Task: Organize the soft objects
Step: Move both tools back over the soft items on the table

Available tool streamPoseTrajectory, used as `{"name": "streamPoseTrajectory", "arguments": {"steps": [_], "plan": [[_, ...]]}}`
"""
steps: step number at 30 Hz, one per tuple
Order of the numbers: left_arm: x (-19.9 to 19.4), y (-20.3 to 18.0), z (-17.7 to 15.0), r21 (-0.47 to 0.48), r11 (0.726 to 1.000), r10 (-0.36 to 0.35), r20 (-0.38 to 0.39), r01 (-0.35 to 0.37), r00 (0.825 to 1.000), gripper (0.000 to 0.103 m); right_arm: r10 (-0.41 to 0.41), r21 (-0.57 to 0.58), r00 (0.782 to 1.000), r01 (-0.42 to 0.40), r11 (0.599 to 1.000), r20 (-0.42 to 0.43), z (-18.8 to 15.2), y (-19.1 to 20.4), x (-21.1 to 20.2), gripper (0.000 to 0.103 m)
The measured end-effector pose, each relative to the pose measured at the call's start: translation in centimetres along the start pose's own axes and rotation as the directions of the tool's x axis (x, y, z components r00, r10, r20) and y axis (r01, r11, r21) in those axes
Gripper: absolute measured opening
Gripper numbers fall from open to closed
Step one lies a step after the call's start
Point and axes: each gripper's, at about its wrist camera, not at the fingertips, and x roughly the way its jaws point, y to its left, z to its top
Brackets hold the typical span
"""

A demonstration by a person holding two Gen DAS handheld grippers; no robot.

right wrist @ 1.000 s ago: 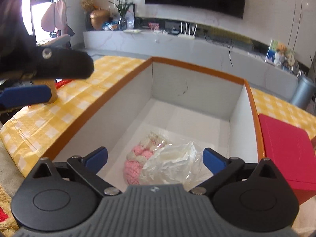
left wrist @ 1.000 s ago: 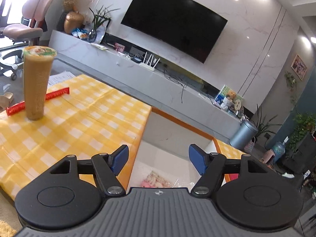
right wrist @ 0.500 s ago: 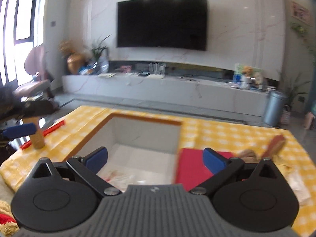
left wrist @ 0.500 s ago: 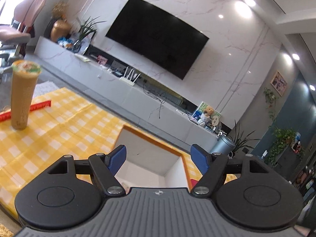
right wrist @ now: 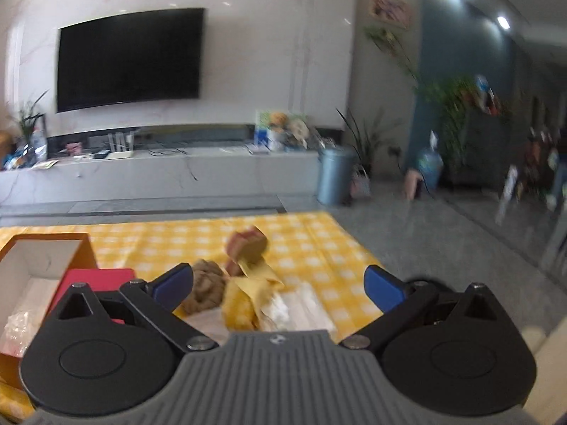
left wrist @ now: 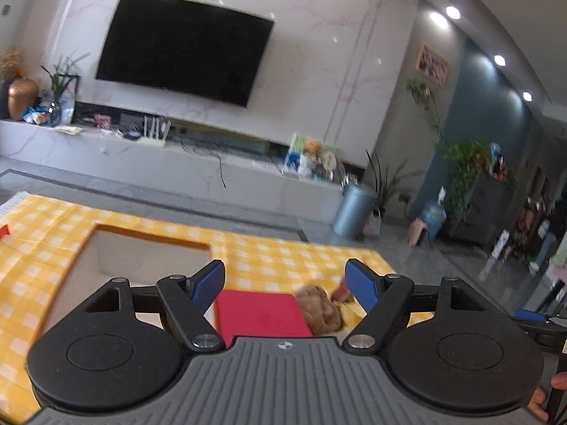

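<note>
A pile of soft items lies on the yellow checked tablecloth (right wrist: 312,244): a brown knitted ball (right wrist: 207,285), a yellow soft piece (right wrist: 248,290), a brown-and-pink piece (right wrist: 246,244) and a clear bag (right wrist: 301,306). My right gripper (right wrist: 278,285) is open and empty, held above and in front of this pile. My left gripper (left wrist: 285,285) is open and empty above the red lid (left wrist: 260,313); the brown ball (left wrist: 319,310) shows between its fingers. The open orange box (right wrist: 42,265) stands at left, with a bagged item (right wrist: 16,326) inside.
The red lid (right wrist: 95,279) leans by the box's right wall. The box (left wrist: 141,251) also shows in the left wrist view. The table's right edge (right wrist: 358,244) drops to a grey floor. A TV wall, long console and grey bin (right wrist: 335,173) are beyond.
Both grippers have risen from over the box and swung right, toward the pile of soft items. The cup and red stick at left have left view. Both stay open and empty.
</note>
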Motion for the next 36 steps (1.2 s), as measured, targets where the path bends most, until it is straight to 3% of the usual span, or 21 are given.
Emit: {"name": "streamPoseTrajectory", "arguments": {"steps": [4, 10, 14, 17, 21, 23, 27, 30, 32, 34, 36], "plan": [[4.1, -3.6, -1.1, 0.056, 0.998, -0.005, -0.087, 0.01, 0.996, 0.091, 0.059, 0.162, 0.987, -0.034, 0.986, -0.153, -1.1, -3.0, 4.1, 0.1], [9.4, -7.4, -5.2, 0.183, 0.982, -0.005, -0.191, 0.041, 0.982, 0.091, 0.156, 0.23, 0.933, -0.082, 0.97, -0.326, -3.8, -3.7, 9.3, 0.1], [13.2, -8.4, -7.9, 0.195, 0.979, 0.007, -0.293, 0.053, 0.956, 0.091, 0.195, 0.305, 0.884, -0.063, 0.95, -0.424, -5.2, -4.7, 13.1, 0.098], [15.8, -9.5, -9.7, 0.192, 0.979, 0.01, -0.36, 0.064, 0.933, 0.091, 0.13, 0.282, 0.866, 0.013, 0.959, -0.484, -6.1, -5.0, 14.5, 0.096], [18.2, -10.7, -11.9, 0.185, 0.98, 0.021, -0.433, 0.066, 0.901, 0.09, 0.068, 0.271, 0.857, 0.085, 0.959, -0.511, -7.3, -6.0, 15.2, 0.094], [19.2, -11.3, -12.8, 0.225, 0.974, 0.072, -0.446, 0.034, 0.892, 0.09, 0.024, 0.27, 0.852, 0.139, 0.953, -0.523, -7.7, -6.7, 15.4, 0.094], [21.2, -11.7, -14.1, 0.294, 0.955, 0.176, -0.443, -0.043, 0.879, 0.088, 0.0, 0.326, 0.87, 0.184, 0.927, -0.492, -7.8, -8.6, 14.7, 0.094], [22.5, -11.3, -14.6, 0.265, 0.962, 0.185, -0.476, -0.061, 0.86, 0.088, -0.007, 0.363, 0.877, 0.206, 0.909, -0.48, -7.8, -9.5, 14.5, 0.094], [23.3, -10.7, -14.8, 0.228, 0.972, 0.163, -0.482, -0.057, 0.861, 0.089, -0.006, 0.362, 0.877, 0.204, 0.91, -0.48, -7.8, -9.5, 14.5, 0.094], [24.3, -10.6, -15.3, 0.238, 0.966, 0.211, -0.481, -0.105, 0.851, 0.089, 0.001, 0.351, 0.876, 0.192, 0.917, -0.482, -7.9, -9.1, 14.7, 0.094], [24.4, -10.4, -15.5, 0.24, 0.963, 0.219, -0.448, -0.119, 0.867, 0.093, 0.009, 0.342, 0.873, 0.181, 0.922, -0.487, -8.0, -8.9, 14.8, 0.094]]}}
